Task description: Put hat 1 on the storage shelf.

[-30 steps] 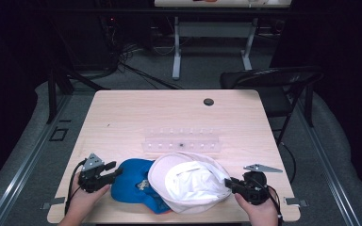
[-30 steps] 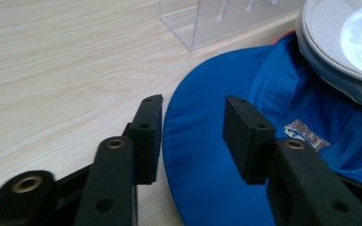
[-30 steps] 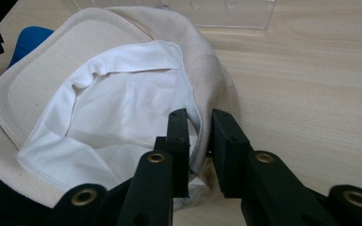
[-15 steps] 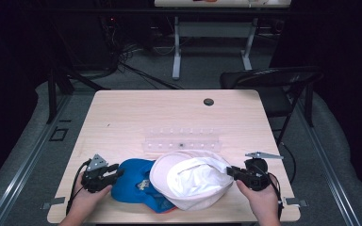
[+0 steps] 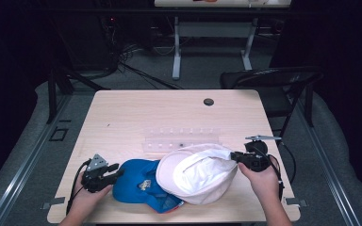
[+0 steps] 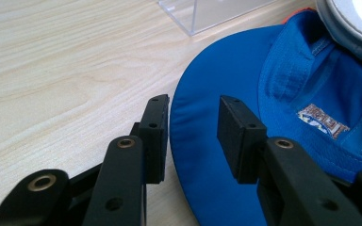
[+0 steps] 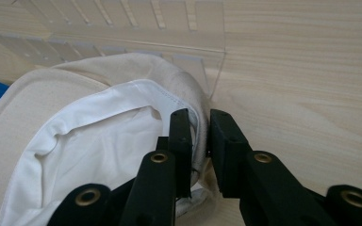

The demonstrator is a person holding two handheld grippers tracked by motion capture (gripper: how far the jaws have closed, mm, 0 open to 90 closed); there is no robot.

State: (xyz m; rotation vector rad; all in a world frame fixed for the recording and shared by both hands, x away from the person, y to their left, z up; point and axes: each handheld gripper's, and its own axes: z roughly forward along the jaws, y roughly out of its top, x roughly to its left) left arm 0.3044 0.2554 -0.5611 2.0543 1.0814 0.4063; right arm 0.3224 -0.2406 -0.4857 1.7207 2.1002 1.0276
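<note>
High view: two caps are lying on the table (image 5: 122, 113), one blue cap (image 5: 136, 183), one white cap (image 5: 200, 172) overlapping it, one clear tray (image 5: 181, 140) behind.

Left gripper view: left hand-held gripper (image 6: 191, 134) has just been closing, jaws straddling the blue brim, not pinching.

Right gripper view: right hand-held gripper (image 7: 199, 150) is clamping the white cap's rim.

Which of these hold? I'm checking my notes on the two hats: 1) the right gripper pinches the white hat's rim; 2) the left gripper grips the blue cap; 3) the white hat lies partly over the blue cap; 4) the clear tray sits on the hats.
1) True: the right gripper is shut on the white hat.
2) False: the left gripper straddles the blue cap brim, not clamped.
3) True.
4) False: the clear tray lies on the table beyond them.
</note>
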